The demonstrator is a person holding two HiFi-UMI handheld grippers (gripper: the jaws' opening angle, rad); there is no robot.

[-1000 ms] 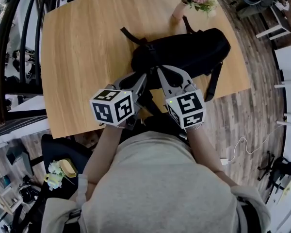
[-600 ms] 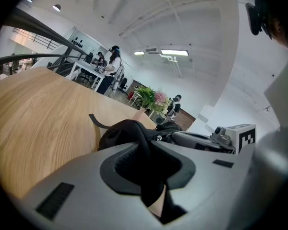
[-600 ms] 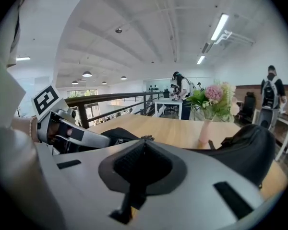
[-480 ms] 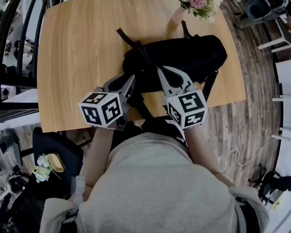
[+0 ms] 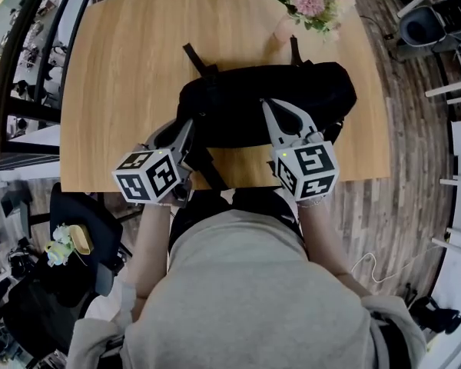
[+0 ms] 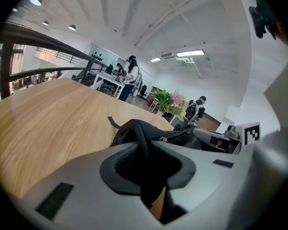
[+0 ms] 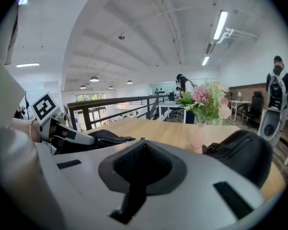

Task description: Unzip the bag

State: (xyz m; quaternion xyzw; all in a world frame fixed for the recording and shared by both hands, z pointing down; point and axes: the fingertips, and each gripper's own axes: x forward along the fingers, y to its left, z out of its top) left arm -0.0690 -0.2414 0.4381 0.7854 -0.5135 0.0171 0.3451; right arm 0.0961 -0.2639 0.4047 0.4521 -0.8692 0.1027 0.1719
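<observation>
The left tongs (image 5: 187, 126) have drawn leftward, seemingly dragging the bag (image 5: 307, 91) by its strap (image 6: 143, 138).

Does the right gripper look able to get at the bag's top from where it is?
Likely yes: the right gripper, shut, sits right over the bag with nothing between; the left gripper clamps the bag's left end, off to the side.

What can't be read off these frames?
- Zipper pull: head view, black on the black bag, too small.
- Whatever the right gripper pinches, if anything: right gripper view, its shut jaws cover it.
- Lower end of the strap: left gripper view, the left gripper clamps over it.
</observation>
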